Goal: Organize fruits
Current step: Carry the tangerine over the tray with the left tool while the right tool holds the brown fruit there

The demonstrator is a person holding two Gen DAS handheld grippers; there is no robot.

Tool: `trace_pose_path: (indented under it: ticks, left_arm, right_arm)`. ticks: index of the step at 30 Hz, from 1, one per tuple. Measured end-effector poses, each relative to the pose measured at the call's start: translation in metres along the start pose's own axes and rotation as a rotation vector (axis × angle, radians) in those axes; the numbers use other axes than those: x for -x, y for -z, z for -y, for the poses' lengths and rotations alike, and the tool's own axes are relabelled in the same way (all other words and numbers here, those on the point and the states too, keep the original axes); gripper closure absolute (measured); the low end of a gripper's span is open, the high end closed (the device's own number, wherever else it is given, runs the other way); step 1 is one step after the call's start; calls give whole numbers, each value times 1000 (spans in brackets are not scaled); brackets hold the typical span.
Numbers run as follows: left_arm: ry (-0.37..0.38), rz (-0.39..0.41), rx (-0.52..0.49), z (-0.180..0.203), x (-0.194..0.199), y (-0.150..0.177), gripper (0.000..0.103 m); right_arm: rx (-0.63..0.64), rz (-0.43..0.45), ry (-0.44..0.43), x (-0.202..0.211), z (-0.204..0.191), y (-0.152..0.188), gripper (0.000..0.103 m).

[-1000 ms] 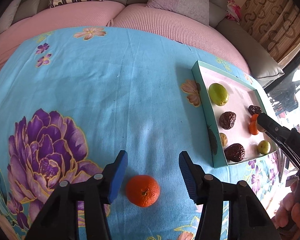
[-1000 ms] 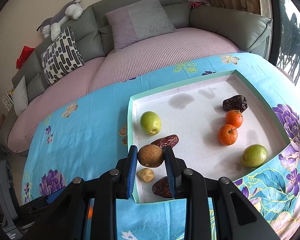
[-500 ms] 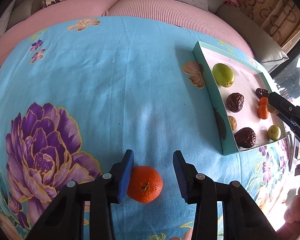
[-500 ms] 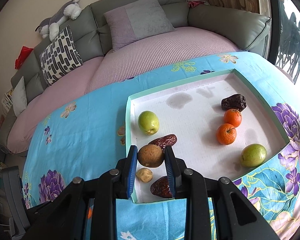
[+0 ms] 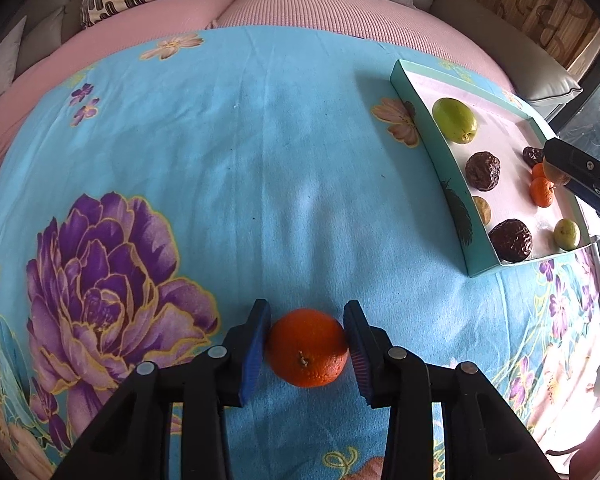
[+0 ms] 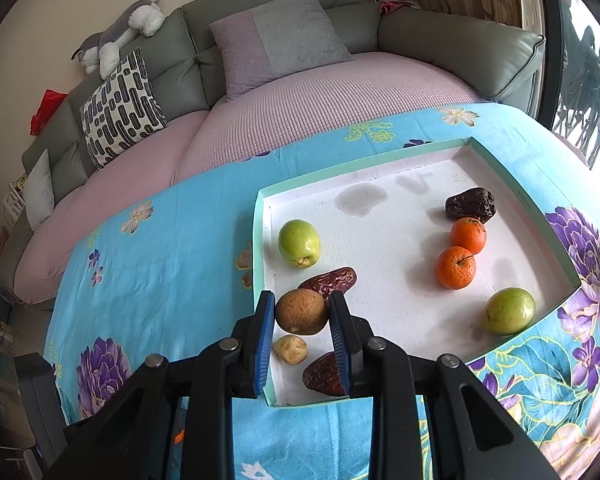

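In the left wrist view my left gripper (image 5: 307,336) is shut on an orange tangerine (image 5: 307,347) on the blue floral cloth. The teal-rimmed white tray (image 5: 428,136) lies to the right with green fruits, dark dates and small oranges in it. In the right wrist view my right gripper (image 6: 302,312) is shut on a round brown fruit (image 6: 301,311) and holds it above the tray's (image 6: 260,240) near left corner. Below it lie a smaller tan fruit (image 6: 290,349) and a date (image 6: 324,374). The right gripper also shows in the left wrist view (image 5: 556,168).
The tray also holds two green fruits (image 6: 299,243) (image 6: 509,311), two small oranges (image 6: 455,267) (image 6: 468,235) and more dates (image 6: 470,204) (image 6: 332,280). A pink-covered sofa (image 6: 308,100) with cushions stands behind the table. The cloth's purple flower (image 5: 108,256) lies left of the left gripper.
My left gripper moved forward around the tangerine and closed on it. My right gripper kept its hold on the brown fruit and barely moved.
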State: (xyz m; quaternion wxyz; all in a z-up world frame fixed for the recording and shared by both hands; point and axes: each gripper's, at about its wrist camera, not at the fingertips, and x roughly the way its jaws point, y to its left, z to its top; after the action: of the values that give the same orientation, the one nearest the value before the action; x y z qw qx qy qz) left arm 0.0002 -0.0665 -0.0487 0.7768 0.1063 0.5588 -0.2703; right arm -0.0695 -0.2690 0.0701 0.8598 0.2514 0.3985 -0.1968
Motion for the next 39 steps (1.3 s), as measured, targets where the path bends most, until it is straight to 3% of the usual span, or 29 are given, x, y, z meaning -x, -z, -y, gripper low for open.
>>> trace_pose_path:
  ticks: [13, 23, 29, 39]
  left_arm:
    - [69, 79, -10, 5, 23, -6, 64]
    - [111, 136, -23, 21, 42, -19, 64]
    - [156, 164, -56, 47, 48, -48, 64]
    - [216, 227, -141, 98, 27, -98, 64]
  right_arm:
    - [-11, 4, 2, 1, 4, -2, 75]
    - [-146, 23, 36, 4, 56, -13, 75]
    - [-206, 27, 107, 2, 85, -16, 75]
    - [-263, 54, 128, -10, 108, -26, 75]
